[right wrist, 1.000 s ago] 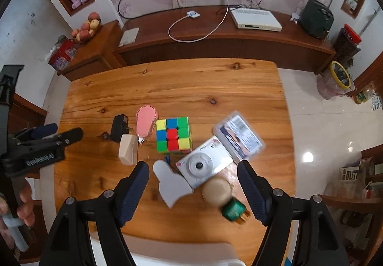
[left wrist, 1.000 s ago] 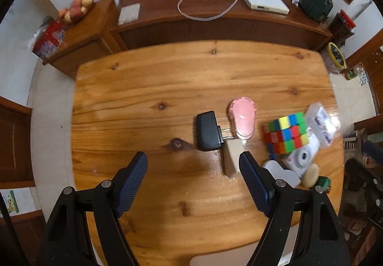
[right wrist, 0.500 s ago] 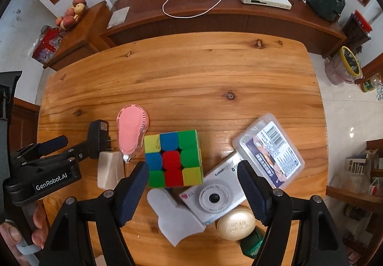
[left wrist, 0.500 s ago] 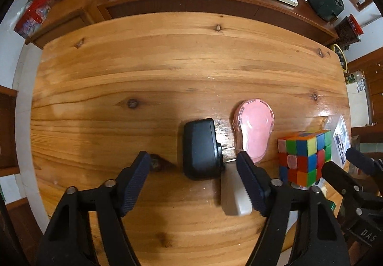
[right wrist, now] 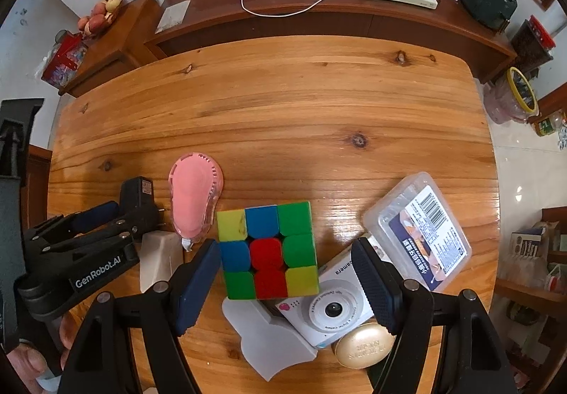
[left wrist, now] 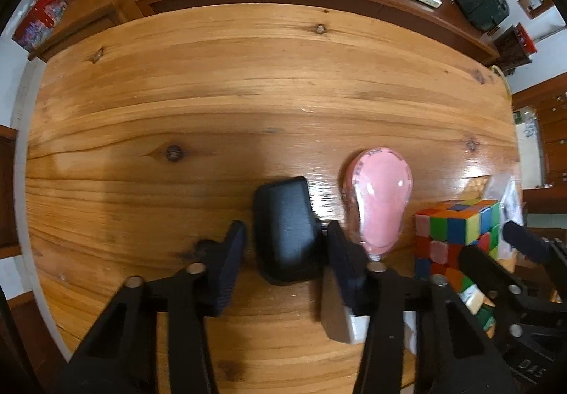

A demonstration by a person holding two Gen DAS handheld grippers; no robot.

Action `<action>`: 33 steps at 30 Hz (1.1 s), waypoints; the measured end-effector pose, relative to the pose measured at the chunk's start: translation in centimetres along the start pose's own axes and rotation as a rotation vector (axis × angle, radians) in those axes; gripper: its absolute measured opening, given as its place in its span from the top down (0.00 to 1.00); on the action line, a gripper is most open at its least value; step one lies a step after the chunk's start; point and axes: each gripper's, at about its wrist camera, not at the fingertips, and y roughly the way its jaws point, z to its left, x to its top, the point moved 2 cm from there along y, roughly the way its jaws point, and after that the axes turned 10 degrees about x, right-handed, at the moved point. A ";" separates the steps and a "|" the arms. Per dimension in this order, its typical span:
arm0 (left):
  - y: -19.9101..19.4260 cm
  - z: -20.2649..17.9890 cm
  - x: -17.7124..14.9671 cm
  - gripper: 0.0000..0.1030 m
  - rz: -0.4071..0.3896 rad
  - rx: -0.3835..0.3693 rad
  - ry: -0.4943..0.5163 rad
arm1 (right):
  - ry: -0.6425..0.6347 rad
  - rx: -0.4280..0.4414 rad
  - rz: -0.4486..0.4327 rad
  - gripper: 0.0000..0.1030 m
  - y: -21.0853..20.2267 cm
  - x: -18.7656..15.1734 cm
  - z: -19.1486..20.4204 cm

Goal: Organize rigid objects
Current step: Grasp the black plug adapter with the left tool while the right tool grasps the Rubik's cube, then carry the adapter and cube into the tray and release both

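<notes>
Two grippers work over a wooden surface crowded with small hard objects. The left gripper has its jaws spread on either side of a black power adapter, with a sliver of gap showing at each pad, so it brackets the adapter without clamping it. The adapter is a rounded, matte black block lying flat, with metal prongs pointing toward the Rubik's cube; seen from the right wrist it lies well left of the cube, partly hidden behind the left gripper's body.

Between adapter and cube lies a pink correction-tape dispenser, teardrop shaped under a clear shell, its narrow tip pointing toward the near edge. Just near-side of the adapter, left of the cube, is a pale beige rectangular block.

The right gripper is open wide, its dark blue pads flanking the cube without touching it. The cube's top face shows yellow, blue and green squares, with red at the centre. It leans against a white toy camera, lens upward. Right of the cube is a clear plastic case with a barcode label. A round gold tin lies at the camera's near corner, and a white flat heart-like piece lies just near-side of the cube.
</notes>
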 end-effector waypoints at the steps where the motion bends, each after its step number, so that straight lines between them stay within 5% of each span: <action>1: -0.1 0.0 -0.1 0.55 0.000 0.005 0.001 | 0.000 -0.002 0.005 0.25 0.2 0.0 0.1; 7: -0.2 0.1 -0.3 0.56 -0.019 -0.001 0.009 | 0.003 -0.032 0.042 0.25 1.6 0.4 0.5; 10: -0.2 0.3 -0.7 0.56 -0.028 -0.006 0.021 | 0.022 0.005 0.078 0.43 2.6 0.3 0.2; 16: -1.4 0.9 -1.6 0.57 -0.053 -0.049 0.015 | 0.028 0.023 0.079 0.43 2.7 0.2 0.5; 25: -4.8 1.2 -3.3 0.57 -0.087 -0.104 0.015 | 0.019 0.074 0.028 0.43 -0.5 -0.5 0.2; 33: -11.1 0.9 -7.9 0.57 -0.157 -0.171 0.040 | 0.001 0.167 -0.044 0.43 -6.2 -2.9 0.8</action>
